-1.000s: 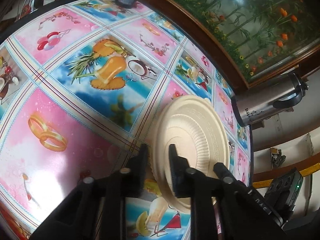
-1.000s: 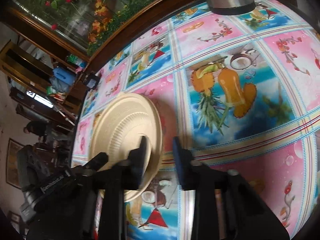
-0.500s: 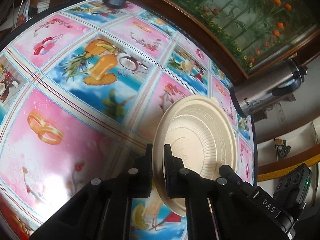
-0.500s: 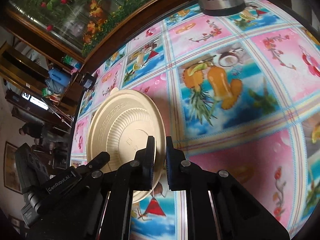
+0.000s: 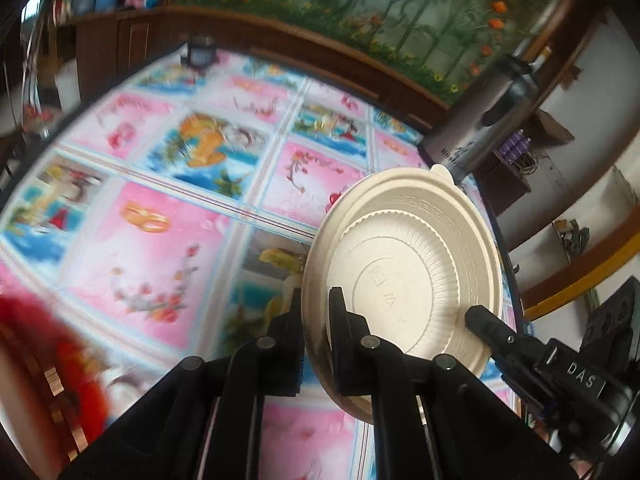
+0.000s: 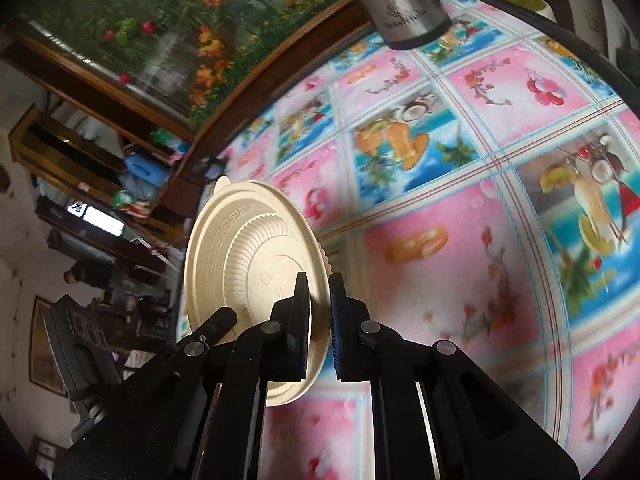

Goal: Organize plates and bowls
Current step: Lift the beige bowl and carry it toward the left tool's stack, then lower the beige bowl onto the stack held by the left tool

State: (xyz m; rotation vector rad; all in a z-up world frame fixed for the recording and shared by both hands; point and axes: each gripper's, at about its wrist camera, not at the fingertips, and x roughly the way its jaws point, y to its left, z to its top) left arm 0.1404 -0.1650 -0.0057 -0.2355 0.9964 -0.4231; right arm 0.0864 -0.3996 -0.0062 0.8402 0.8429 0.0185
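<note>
The left black two-finger gripper [image 5: 316, 320] is clamping the near-left rim of a cream, round, ribbed disposable plate [image 5: 404, 276], its jaws closed on the rim with one finger [image 5: 340, 332] lying on the plate's upper face. The right black two-finger gripper [image 6: 319, 312] is clamping the opposite rim of the same plate [image 6: 248, 260], its jaws likewise pressed together on the edge. The plate is hanging between the two grippers, tilted and clear of the round table covered with a glossy pink-and-blue pictorial cloth [image 5: 168, 240]. In the left wrist view the tip of the right gripper is appearing at the plate's lower right edge. A tall stainless-steel thermos jug with a black handle [image 5: 480, 128] is standing at the table's far edge, beneath a wood-framed floral painting [image 5: 380, 12]. Much of the cloth is appearing blurred.
</note>
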